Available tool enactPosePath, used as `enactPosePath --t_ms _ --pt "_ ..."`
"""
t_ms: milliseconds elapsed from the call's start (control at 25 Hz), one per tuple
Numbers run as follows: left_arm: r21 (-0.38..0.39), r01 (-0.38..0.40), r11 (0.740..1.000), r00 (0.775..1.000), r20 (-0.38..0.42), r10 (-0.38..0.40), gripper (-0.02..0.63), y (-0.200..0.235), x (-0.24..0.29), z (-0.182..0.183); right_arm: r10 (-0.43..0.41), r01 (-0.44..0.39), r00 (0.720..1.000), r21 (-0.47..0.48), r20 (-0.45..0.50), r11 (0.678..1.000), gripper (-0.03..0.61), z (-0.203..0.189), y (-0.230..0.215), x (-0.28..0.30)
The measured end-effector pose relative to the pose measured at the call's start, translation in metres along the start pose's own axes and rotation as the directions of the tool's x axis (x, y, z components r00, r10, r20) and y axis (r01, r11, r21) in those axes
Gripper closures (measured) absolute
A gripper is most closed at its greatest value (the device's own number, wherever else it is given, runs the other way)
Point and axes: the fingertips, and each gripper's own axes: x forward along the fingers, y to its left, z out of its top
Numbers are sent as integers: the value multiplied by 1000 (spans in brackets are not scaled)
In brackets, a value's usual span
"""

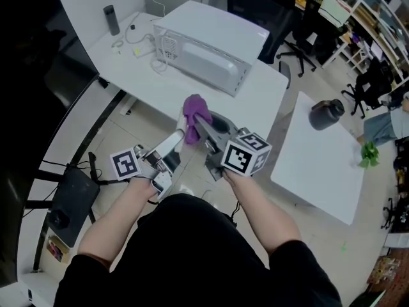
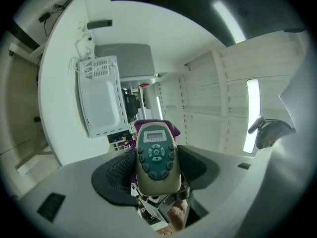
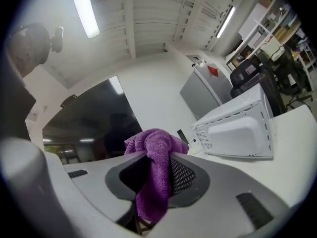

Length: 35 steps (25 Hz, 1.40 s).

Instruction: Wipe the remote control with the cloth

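In front of the microwave [image 1: 208,47], the left gripper [image 2: 157,172] clamps the remote [image 2: 157,155]. The right gripper [image 3: 157,177] pinches the cloth [image 3: 156,148], just beside the remote's tip.

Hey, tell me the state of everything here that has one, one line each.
left gripper: shut on the remote control
remote control: clamped between the left jaws, button side facing that gripper's camera
right gripper: shut on the cloth
cloth: bunched, pinched between the right jaws, hanging down
microwave: door closed
tumbler: upright on the table
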Motion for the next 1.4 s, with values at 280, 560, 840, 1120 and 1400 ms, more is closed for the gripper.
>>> enactPosePath --t_ms 280,560,840,1120,1400 --pt "201 -152 968 988 22 151 357 14 -8 30 -153 144 987 -155 -48 977 465 -17 -2 -20" --pt "28 -21 999 1000 3 21 357 9 -3 34 -90 79 990 -104 -109 991 465 -59 29 -9" --pt "26 18 1000 987 -158 -14 357 3 -13 -4 -194 195 981 -78 22 978 465 -15 6 -14" --pt "395 -271 878 911 -189 366 357 58 -23 7 -493 469 870 -321 7 823 463 -22 -29 -64" --pt "757 -430 492 667 -101 738 357 169 -11 12 -624 511 765 -438 -161 739 463 -78 -76 -92"
